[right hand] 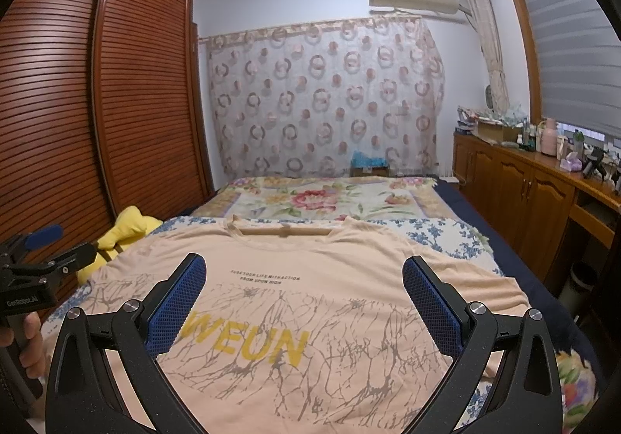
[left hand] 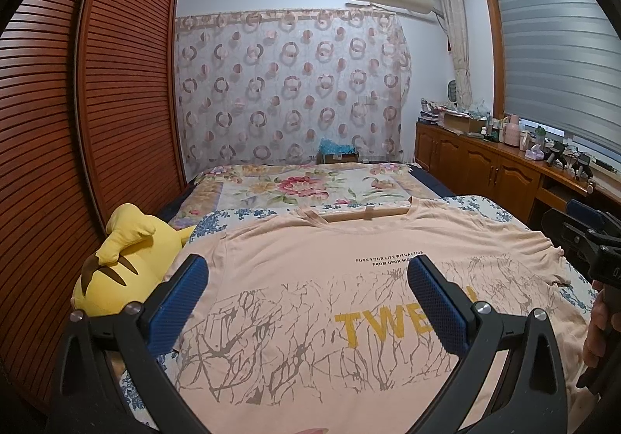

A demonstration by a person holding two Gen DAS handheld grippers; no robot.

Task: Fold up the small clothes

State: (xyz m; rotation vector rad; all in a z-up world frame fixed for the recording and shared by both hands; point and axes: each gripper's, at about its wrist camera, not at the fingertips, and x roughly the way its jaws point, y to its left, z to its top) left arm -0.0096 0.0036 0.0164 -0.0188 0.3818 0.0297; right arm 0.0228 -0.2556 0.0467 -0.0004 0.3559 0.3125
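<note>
A peach T-shirt (left hand: 310, 286) with yellow letters and a grey branch print lies flat, front up, on the bed, collar at the far end. It also shows in the right wrist view (right hand: 310, 302). My left gripper (left hand: 306, 271) hovers above the shirt's left half, open and empty. My right gripper (right hand: 304, 273) hovers above the shirt's middle, open and empty. The right gripper shows at the right edge of the left wrist view (left hand: 582, 236); the left gripper shows at the left edge of the right wrist view (right hand: 46, 244).
A yellow plush toy (left hand: 128, 263) lies at the bed's left edge beside a slatted wooden wardrobe (left hand: 77, 131). A floral quilt (left hand: 310, 185) covers the far bed. A wooden cabinet (left hand: 485, 166) with clutter stands on the right under the window.
</note>
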